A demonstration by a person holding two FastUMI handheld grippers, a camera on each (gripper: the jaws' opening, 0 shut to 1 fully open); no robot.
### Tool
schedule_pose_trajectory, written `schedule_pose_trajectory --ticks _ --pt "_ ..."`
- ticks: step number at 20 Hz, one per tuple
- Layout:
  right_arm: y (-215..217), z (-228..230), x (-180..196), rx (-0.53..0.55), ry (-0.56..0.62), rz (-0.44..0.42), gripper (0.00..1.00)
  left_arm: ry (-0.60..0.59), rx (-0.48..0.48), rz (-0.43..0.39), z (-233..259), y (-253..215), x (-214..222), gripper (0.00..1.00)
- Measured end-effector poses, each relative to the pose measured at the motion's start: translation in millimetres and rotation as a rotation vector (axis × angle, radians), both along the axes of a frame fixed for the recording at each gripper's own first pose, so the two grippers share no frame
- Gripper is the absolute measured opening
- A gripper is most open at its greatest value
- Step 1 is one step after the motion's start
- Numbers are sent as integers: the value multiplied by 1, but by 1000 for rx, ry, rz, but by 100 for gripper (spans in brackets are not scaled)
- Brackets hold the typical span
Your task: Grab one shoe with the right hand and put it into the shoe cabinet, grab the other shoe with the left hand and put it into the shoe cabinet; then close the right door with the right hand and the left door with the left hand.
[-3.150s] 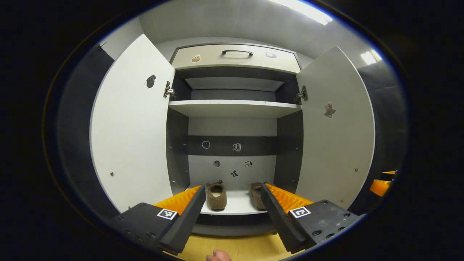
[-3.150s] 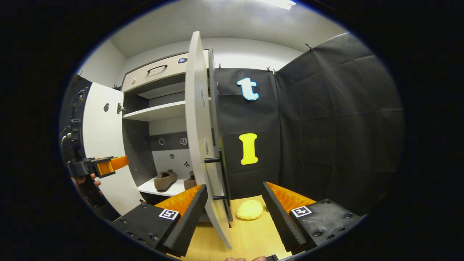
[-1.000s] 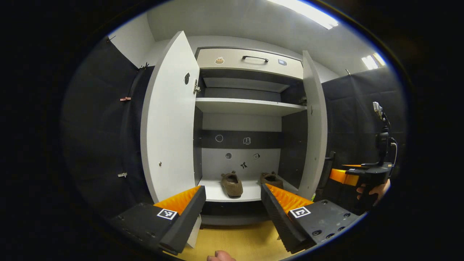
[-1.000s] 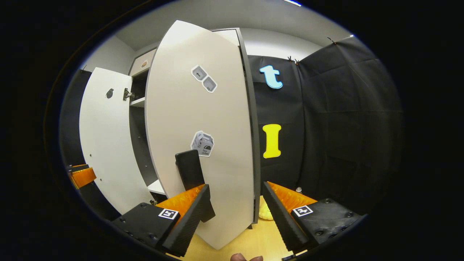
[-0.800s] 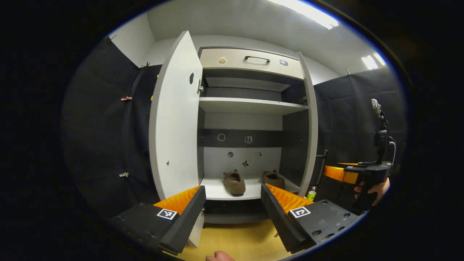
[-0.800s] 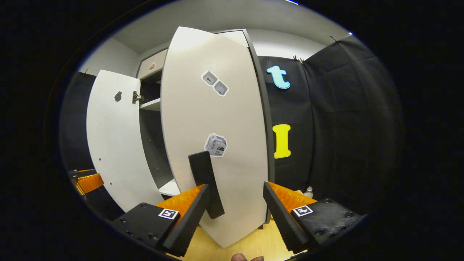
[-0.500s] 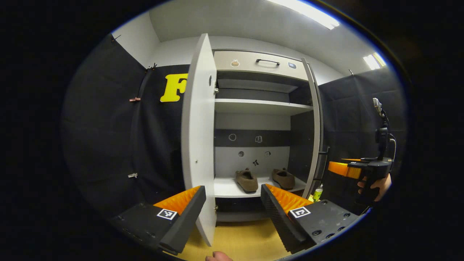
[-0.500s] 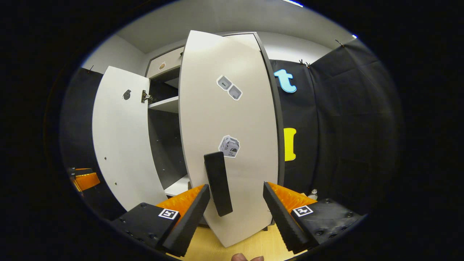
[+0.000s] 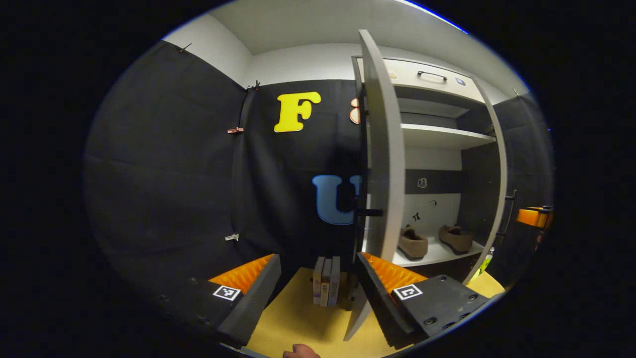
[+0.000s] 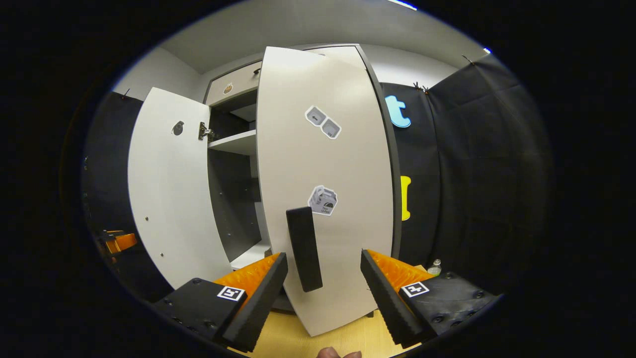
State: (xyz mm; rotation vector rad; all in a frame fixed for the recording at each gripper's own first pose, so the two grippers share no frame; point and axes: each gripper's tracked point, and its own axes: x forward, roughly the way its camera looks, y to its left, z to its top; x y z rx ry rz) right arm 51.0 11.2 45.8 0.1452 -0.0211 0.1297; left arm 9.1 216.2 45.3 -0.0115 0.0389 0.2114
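Note:
Two brown shoes lie side by side on the bottom shelf of the shoe cabinet. In the left gripper view the left door stands edge-on, its black handle pointing left. My left gripper is open and empty, low by that door's outer side. In the right gripper view the right door shows its outer face, swung partway over the opening. Its black handle stands just ahead between the fingers of my open right gripper. The left door hangs wide open there.
Several books stand on the yellow floor beside the left door. A small bottle sits on the floor right of the cabinet. The right gripper shows far right, the left gripper far left. A drawer tops the cabinet.
The left gripper has swung left around the left door, which now shows edge-on. The right door has turned further toward shut, with the right gripper staying at its handle.

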Motion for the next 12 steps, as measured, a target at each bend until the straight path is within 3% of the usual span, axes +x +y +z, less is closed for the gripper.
schedule_pose_trajectory --ticks 4,9,12 --pt "-1 2 2 7 -3 -9 98 -7 -20 32 -6 24 30 95" --pt "-7 4 5 17 -10 -17 98 -11 22 14 -3 14 40 93" --pt "-7 4 8 17 -10 -16 98 -3 -22 1 -6 -1 37 94"
